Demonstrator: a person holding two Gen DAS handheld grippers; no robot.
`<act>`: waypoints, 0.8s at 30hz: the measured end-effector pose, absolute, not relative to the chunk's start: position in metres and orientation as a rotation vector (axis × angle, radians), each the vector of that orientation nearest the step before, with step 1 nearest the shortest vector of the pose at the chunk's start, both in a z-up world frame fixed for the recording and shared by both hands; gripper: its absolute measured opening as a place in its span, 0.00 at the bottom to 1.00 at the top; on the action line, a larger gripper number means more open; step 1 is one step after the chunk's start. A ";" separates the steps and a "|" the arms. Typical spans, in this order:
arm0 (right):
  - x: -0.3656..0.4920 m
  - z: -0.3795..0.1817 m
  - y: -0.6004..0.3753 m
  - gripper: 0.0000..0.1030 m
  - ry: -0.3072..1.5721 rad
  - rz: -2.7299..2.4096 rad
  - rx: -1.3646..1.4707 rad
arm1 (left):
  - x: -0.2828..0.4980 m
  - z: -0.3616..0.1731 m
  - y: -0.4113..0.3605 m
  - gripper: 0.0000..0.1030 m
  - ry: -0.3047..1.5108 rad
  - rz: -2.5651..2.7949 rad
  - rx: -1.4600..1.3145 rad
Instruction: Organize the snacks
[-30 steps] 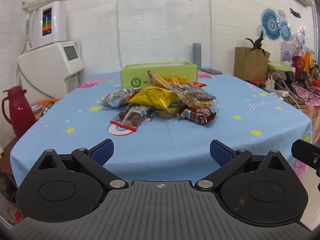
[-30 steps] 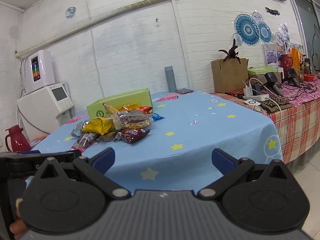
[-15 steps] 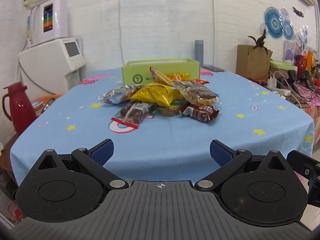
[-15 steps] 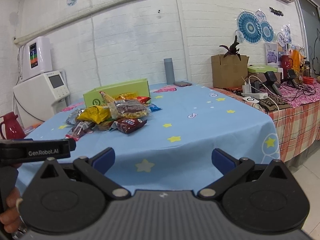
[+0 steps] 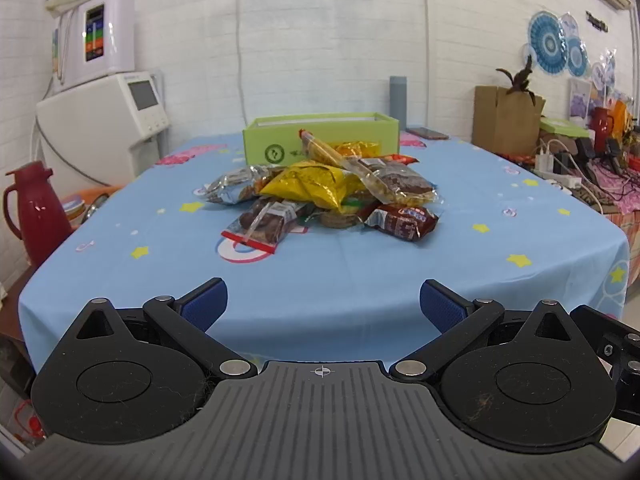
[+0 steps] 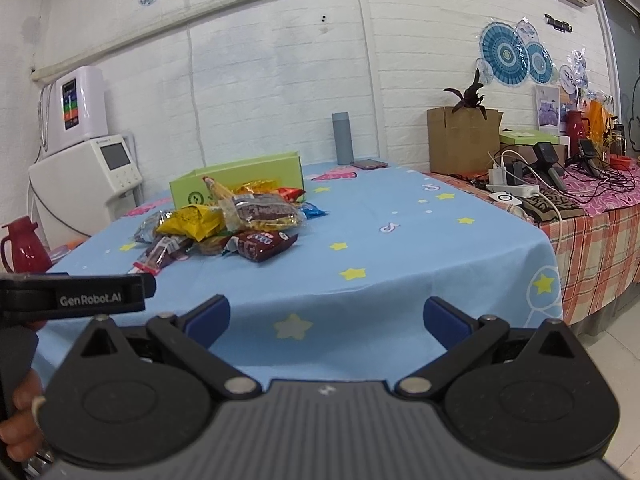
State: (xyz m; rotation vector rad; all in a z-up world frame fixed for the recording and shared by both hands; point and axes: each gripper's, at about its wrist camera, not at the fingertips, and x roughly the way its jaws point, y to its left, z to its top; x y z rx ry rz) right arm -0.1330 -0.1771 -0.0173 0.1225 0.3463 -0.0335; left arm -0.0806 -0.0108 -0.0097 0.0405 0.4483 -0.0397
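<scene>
One green box [image 5: 320, 136] is sitting behind one snack pile [image 5: 324, 196] on the worktop [image 5: 360, 280], its inside hidden; both tongs, left [image 5: 323, 300] and right [image 6: 326, 316], are gaping, empty.

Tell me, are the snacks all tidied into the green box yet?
Not yet. Nothing looks done: the snacks are heaped on the blue tablecloth in front of the green box, and I can't see inside it. Nothing is in hand either: the left gripper and the right gripper are open and empty, short of the table. Every packet you can see is left to sort.
</scene>
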 end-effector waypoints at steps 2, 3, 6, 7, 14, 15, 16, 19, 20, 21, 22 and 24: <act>-0.133 -0.018 -0.176 1.00 0.349 -0.031 0.120 | -0.080 -0.010 -0.011 0.92 0.452 -0.037 0.042; -0.132 -0.018 -0.176 1.00 0.350 -0.030 0.120 | -0.080 -0.011 -0.010 0.92 0.452 -0.038 0.042; -0.131 -0.019 -0.175 1.00 0.356 -0.028 0.119 | -0.080 -0.011 -0.010 0.92 0.449 -0.037 0.040; -0.131 -0.020 -0.174 1.00 0.357 -0.027 0.116 | -0.079 -0.011 -0.010 0.92 0.450 -0.037 0.039; -0.131 -0.020 -0.171 1.00 0.357 -0.017 0.106 | -0.078 -0.013 -0.009 0.92 0.458 -0.037 0.039; -0.131 -0.020 -0.171 1.00 0.359 -0.017 0.105 | -0.078 -0.013 -0.009 0.92 0.458 -0.037 0.040; -0.131 -0.020 -0.171 1.00 0.360 -0.017 0.104 | -0.078 -0.014 -0.009 0.92 0.459 -0.036 0.040; -0.130 -0.021 -0.171 1.00 0.363 -0.013 0.104 | -0.075 -0.015 -0.009 0.92 0.466 -0.036 0.043; -0.130 -0.021 -0.171 1.00 0.361 -0.010 0.105 | -0.073 -0.015 -0.009 0.92 0.466 -0.040 0.047; -0.130 -0.021 -0.171 1.00 0.356 -0.008 0.110 | -0.070 -0.014 -0.007 0.92 0.466 -0.043 0.051; -0.127 -0.022 -0.172 1.00 0.342 -0.001 0.125 | -0.065 -0.014 -0.005 0.92 0.468 -0.038 0.049; -0.113 -0.022 -0.172 1.00 0.311 0.039 0.148 | -0.052 -0.016 0.002 0.92 0.476 -0.017 0.034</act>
